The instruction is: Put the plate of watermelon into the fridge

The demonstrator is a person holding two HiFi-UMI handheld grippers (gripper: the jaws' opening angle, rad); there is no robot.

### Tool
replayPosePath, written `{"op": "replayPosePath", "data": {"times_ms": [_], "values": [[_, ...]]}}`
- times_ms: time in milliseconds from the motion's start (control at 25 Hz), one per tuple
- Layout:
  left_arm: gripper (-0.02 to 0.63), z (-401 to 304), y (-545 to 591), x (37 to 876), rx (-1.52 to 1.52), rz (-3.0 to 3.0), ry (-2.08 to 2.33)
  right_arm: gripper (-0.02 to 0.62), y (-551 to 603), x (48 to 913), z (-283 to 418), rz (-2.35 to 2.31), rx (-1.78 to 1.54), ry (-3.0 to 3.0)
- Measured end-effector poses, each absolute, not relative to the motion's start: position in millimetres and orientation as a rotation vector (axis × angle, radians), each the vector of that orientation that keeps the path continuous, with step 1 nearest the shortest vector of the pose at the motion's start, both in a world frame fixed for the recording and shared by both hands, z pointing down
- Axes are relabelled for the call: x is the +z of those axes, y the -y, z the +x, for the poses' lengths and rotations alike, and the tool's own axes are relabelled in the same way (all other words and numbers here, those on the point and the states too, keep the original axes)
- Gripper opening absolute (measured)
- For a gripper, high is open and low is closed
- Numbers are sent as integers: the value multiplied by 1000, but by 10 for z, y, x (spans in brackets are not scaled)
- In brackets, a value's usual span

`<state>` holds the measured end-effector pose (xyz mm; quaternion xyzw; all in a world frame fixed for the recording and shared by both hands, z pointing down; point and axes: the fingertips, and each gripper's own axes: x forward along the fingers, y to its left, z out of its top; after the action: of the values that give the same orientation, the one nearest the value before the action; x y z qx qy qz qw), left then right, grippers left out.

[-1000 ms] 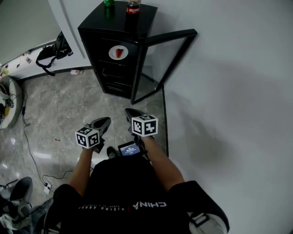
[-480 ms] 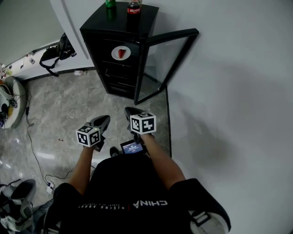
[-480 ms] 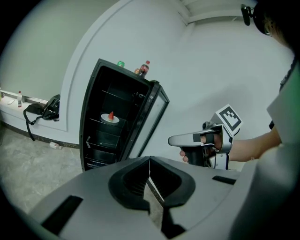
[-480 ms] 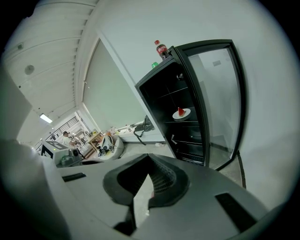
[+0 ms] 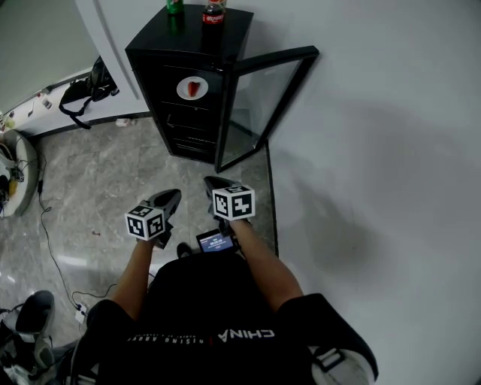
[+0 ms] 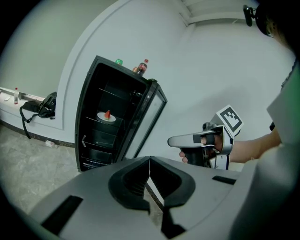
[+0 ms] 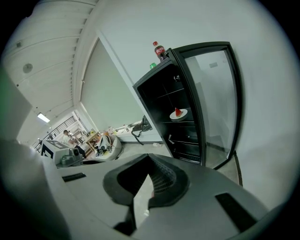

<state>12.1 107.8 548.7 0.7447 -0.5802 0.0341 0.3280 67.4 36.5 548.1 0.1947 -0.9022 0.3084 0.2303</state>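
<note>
Both my grippers are empty. My left gripper (image 5: 171, 199), at the lower centre-left of the head view, has its jaws pressed tip to tip with nothing between them. My right gripper (image 5: 213, 184), just beside it, is closed the same way on nothing. I hold both low in front of me, well apart from the fridge (image 5: 188, 36), which stands at the top centre of the frame against the white wall.

The plate of watermelon (image 5: 194, 88) sits on an upper shelf inside, a red wedge on a white plate, so by my reading the placing is done. The glass door (image 5: 264, 94) hangs wide open to the right, which leaves that shelf in plain sight from both gripper views. A cola bottle (image 5: 215, 11) and a green bottle (image 5: 174, 6) stand on the fridge's top.

What seems left is closing the door, if that's wanted; closed jaws would do to nudge its edge.
</note>
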Motion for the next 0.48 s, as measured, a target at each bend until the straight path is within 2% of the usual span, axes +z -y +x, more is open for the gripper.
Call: {"op": "replayPosePath", "data": {"times_ms": [480], "values": [[12, 151, -1123, 5439, 24, 1975, 1515, 14, -423, 5499, 740, 553, 874, 2479]]}}
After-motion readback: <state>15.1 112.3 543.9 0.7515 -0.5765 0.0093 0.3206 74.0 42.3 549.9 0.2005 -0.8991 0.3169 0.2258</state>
